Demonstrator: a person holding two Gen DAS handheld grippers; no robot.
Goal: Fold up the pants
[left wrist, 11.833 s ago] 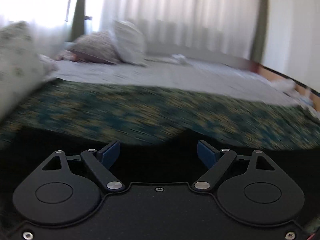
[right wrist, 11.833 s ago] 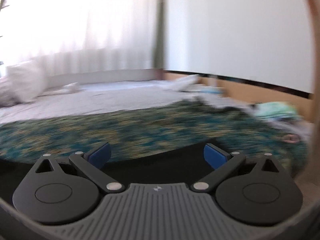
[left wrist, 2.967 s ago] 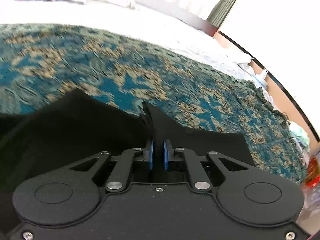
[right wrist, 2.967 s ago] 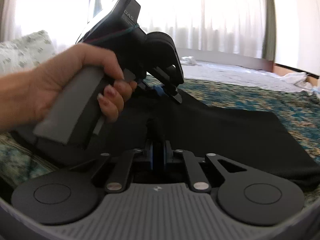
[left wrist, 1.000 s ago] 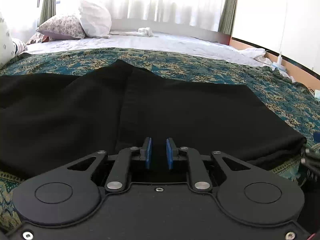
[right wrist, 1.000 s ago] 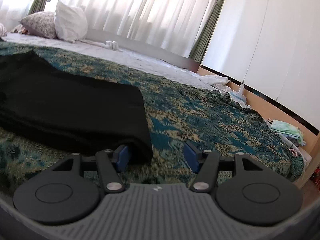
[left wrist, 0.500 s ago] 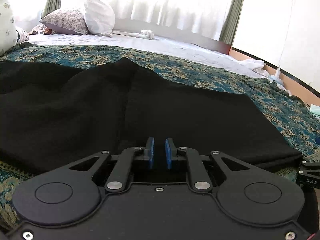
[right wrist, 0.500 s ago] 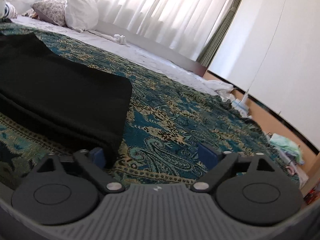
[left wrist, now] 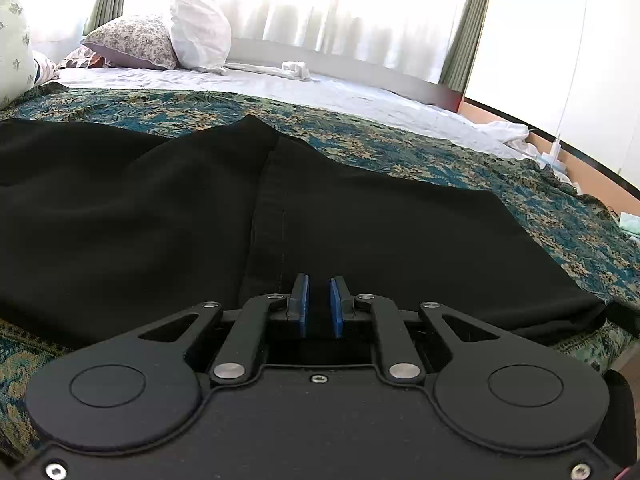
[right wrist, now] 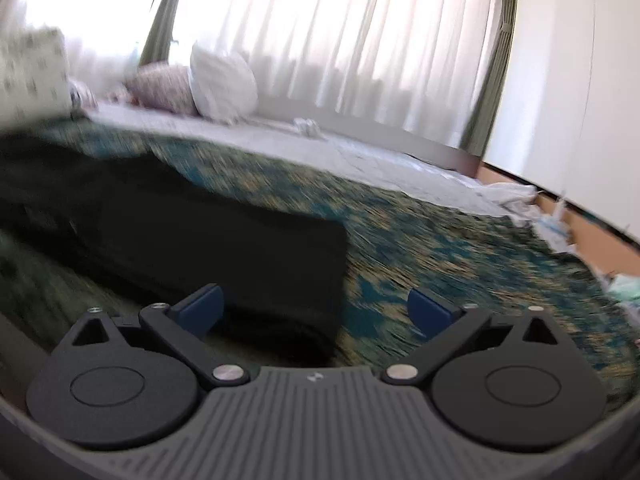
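The black pants lie flat and folded across the patterned teal bedspread, a stitched seam running straight toward my left gripper. That gripper sits at the pants' near edge, its blue pads almost together with dark fabric in the narrow gap. In the blurred right wrist view, my right gripper hangs just above the right end of the pants. Its jaws are opening and stand wide. The fabric's end lies below and between the fingers, and no pad presses on it.
Beyond the bedspread is a white sheet with a white pillow and a floral pillow under curtained windows. The bed's right edge drops to a floor with loose clothes beside a white wall.
The right gripper's jaws spread from partly open to wide, let the pants' end go, and it rose and swung left. The left gripper stayed at the near edge.
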